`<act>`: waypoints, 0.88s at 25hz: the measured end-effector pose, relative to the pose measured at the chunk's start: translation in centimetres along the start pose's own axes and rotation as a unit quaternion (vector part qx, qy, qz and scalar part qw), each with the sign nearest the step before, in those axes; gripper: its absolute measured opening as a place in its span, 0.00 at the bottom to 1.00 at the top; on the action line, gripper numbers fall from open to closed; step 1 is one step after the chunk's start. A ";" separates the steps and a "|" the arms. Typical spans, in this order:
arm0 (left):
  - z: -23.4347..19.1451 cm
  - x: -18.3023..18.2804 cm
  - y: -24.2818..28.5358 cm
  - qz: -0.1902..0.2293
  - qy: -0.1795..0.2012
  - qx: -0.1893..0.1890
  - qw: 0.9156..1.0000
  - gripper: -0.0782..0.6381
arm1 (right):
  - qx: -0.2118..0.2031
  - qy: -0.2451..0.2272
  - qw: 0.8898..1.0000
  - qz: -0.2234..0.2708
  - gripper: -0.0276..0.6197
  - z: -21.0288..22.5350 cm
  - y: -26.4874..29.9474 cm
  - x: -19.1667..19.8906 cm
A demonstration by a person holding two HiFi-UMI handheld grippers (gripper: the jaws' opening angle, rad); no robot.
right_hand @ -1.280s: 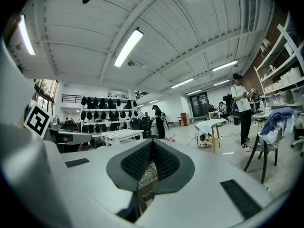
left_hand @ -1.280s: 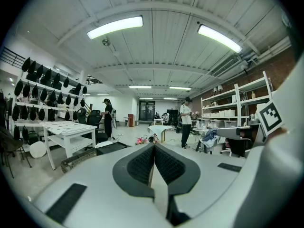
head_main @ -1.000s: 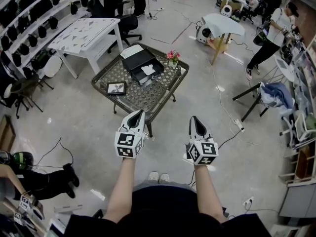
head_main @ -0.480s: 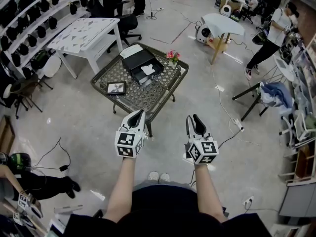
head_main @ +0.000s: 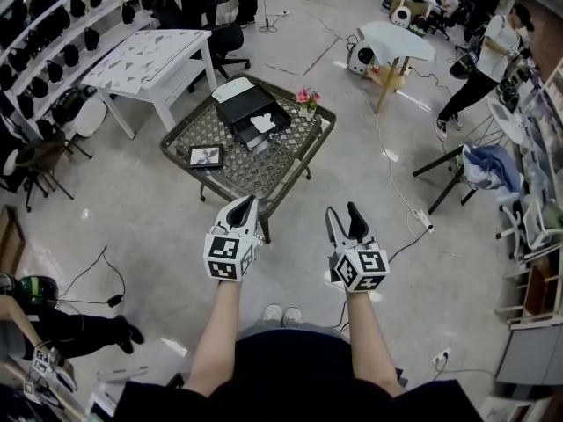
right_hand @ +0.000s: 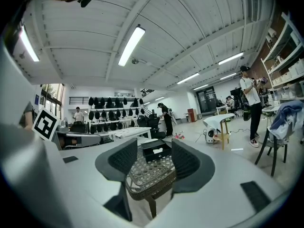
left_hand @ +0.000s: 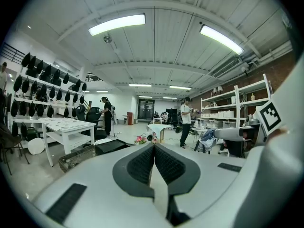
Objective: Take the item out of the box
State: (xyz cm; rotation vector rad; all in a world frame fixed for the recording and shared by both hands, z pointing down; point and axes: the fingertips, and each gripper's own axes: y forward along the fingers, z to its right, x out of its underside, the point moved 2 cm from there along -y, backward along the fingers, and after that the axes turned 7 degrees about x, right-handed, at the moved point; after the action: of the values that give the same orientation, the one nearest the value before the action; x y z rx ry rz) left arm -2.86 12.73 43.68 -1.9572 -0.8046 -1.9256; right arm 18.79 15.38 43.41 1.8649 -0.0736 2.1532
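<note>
Head view: a low dark wicker table with a clear glass top [head_main: 251, 172] stands ahead on the grey floor; on it lies an open black rectangular box [head_main: 246, 108] with the white item [head_main: 263, 124] inside, pink flowers [head_main: 308, 100] just beside; well short of the table, the left gripper [head_main: 244, 202] is clenched on nothing; the right gripper [head_main: 343, 211] is released, its jaws opening with nothing between them.

I see a black box [head_main: 251, 111] with a white item [head_main: 264, 124] in it. The counter [head_main: 237, 172] has a dark brown rim and pale lattice weave. Pink flowers [head_main: 309, 99]. Black-framed picture [head_main: 207, 156], greyish print. White table [head_main: 149, 60] with a grey triangle pattern. Light grey glossy floor [head_main: 158, 227].
</note>
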 end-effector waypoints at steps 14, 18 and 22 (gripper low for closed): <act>-3.5 0.4 0.7 0.003 0.004 0.013 1.000 0.14 | 0.023 0.013 1.000 0.009 0.38 -1.1 1.9 0.8; -4.2 0.4 2.0 0.003 0.000 0.014 1.000 0.14 | 0.030 0.017 0.999 0.010 0.38 -0.3 2.7 0.5; -5.0 0.0 3.6 0.004 -0.004 0.015 1.000 0.14 | 0.030 0.017 0.999 0.010 0.38 0.4 4.3 0.0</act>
State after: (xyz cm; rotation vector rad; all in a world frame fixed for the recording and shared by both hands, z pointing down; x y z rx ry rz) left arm -4.96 6.98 44.74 -1.9484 -0.8216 -1.8922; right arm 18.06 11.13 44.08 1.8664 -0.0212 2.2228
